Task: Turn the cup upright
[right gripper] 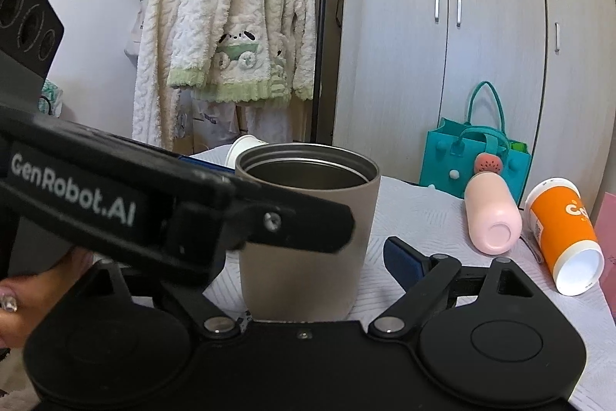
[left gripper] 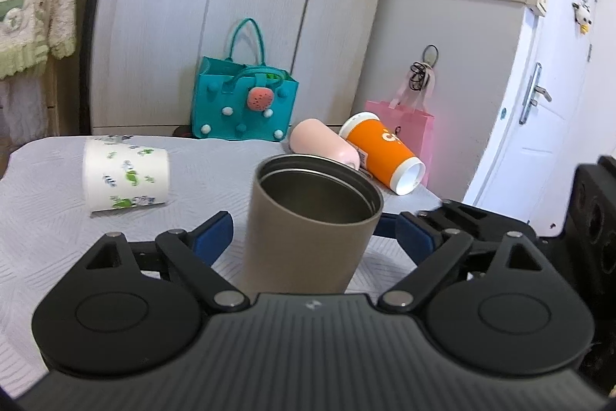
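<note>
A taupe metal cup (left gripper: 308,226) stands upright on the grey tablecloth (left gripper: 46,218), mouth up and empty. My left gripper (left gripper: 308,234) is open, its blue pads (left gripper: 213,232) on either side of the cup and apart from its wall. In the right wrist view the same cup (right gripper: 304,245) stands between the jaws of my right gripper (right gripper: 308,257), also open; one blue pad (right gripper: 402,262) shows at its right. The left gripper's arm (right gripper: 115,203) crosses in front and hides the other pad.
An orange paper cup (left gripper: 385,153) and a pink bottle (left gripper: 325,141) lie on their sides at the table's far right. A white printed paper cup (left gripper: 125,174) lies at the left. A teal bag (left gripper: 244,103) and a pink bag (left gripper: 415,126) sit behind the table.
</note>
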`<state>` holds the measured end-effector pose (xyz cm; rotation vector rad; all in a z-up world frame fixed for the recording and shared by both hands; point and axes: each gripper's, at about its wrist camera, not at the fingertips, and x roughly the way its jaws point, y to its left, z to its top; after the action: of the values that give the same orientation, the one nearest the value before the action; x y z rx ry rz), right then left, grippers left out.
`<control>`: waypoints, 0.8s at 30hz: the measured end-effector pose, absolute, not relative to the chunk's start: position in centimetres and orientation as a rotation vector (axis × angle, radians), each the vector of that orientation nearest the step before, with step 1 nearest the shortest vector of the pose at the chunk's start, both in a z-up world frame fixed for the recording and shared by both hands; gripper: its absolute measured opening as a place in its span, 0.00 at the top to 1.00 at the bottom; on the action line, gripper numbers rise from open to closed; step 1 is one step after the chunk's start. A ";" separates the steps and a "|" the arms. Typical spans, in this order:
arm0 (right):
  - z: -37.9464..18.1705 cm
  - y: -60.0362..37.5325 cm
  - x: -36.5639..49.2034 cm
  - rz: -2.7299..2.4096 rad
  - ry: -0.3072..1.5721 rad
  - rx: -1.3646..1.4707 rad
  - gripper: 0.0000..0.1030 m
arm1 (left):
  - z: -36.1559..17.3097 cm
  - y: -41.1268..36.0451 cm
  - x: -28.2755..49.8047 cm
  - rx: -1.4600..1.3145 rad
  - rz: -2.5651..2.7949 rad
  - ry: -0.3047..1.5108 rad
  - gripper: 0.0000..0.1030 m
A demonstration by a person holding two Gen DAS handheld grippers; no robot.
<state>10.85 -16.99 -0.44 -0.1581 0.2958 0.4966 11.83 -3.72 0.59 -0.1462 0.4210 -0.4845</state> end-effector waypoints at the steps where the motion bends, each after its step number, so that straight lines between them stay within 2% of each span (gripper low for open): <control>1: -0.4 -17.1 10.5 0.485 0.296 -0.158 0.10 | 0.9 -3.4 11.5 -0.155 -0.482 0.421 0.10; 9: 1.6 -18.9 6.3 0.380 0.303 -0.122 0.09 | 3.8 -0.9 8.0 -0.140 -0.375 0.438 0.05; 11: 2.3 -19.2 5.2 0.362 0.310 -0.105 0.01 | 4.5 -0.7 7.0 -0.127 -0.333 0.453 0.04; 12: 2.6 -19.4 4.5 0.354 0.307 -0.092 0.01 | 4.7 -0.5 6.4 -0.116 -0.310 0.459 0.02; 24: 5.5 -18.7 -0.8 0.194 0.397 -0.051 0.00 | 6.3 -0.4 1.1 -0.008 -0.111 0.563 0.00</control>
<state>-0.77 -18.74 5.53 -0.0508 0.3972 0.1944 1.10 -0.36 6.33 -0.0077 0.5633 -0.1115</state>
